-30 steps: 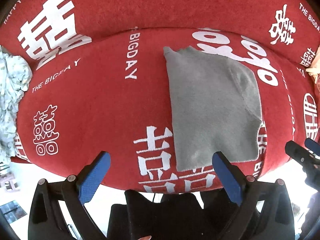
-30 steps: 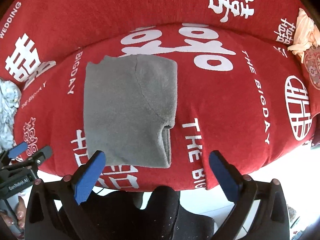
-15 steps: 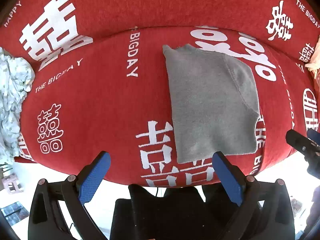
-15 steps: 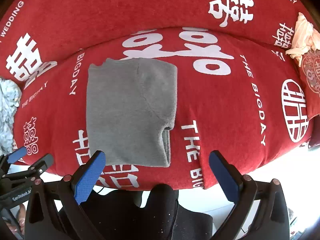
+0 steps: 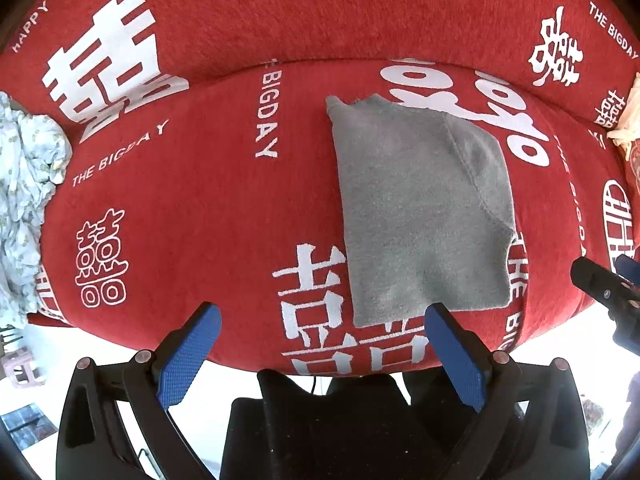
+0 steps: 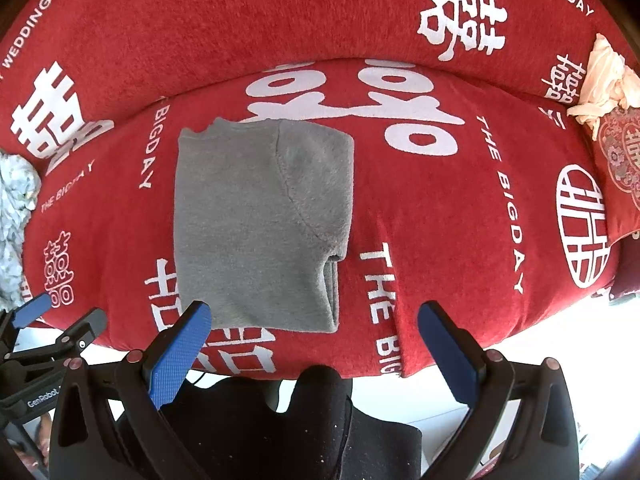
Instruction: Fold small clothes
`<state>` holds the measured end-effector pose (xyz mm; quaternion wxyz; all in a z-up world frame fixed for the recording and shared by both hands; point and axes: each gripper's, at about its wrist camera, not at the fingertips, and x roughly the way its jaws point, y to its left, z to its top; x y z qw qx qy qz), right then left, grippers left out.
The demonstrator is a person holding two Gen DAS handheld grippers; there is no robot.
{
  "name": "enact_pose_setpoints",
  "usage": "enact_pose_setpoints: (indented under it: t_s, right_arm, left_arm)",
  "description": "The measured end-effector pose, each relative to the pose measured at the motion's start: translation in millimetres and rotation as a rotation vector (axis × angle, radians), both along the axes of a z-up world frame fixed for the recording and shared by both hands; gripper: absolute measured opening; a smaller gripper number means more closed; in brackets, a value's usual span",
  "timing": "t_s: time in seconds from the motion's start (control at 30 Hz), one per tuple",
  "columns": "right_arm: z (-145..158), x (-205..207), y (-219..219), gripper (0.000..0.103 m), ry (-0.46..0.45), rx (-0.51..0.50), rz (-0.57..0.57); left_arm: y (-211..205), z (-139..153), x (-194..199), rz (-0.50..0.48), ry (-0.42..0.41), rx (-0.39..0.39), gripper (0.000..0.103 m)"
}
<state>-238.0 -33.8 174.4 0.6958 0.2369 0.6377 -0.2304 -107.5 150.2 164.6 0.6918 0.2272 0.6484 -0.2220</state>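
Note:
A folded grey garment (image 5: 420, 216) lies flat on the red sofa seat (image 5: 200, 208), a neat rectangle with a sleeve seam on its right half. It also shows in the right wrist view (image 6: 260, 224). My left gripper (image 5: 320, 348) is open and empty, held just off the seat's front edge, with the garment's near hem above its right finger. My right gripper (image 6: 316, 344) is open and empty, also off the front edge, with the garment's near hem above its left finger. The right gripper shows at the right edge of the left wrist view (image 5: 608, 288).
A pale printed cloth pile (image 5: 24, 200) lies at the seat's left end. A cream cloth (image 6: 604, 80) and a red patterned cushion (image 6: 624, 160) sit at the right end. The sofa back (image 6: 280, 20) rises behind. White floor (image 6: 540, 344) lies below the seat's front edge.
Both grippers have drawn back slightly from the sofa, so the seat and garment sit a little higher and farther. The garment has not moved.

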Motion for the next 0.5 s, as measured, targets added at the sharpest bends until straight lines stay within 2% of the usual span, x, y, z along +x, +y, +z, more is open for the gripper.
enact_pose_setpoints:
  t_s: [0.5]
  right_arm:
    - [6.2,7.8,0.5,0.103,0.000,-0.021,0.014]
  left_arm:
    - [3.1,5.8,3.6,-0.002,-0.023,-0.002,0.102]
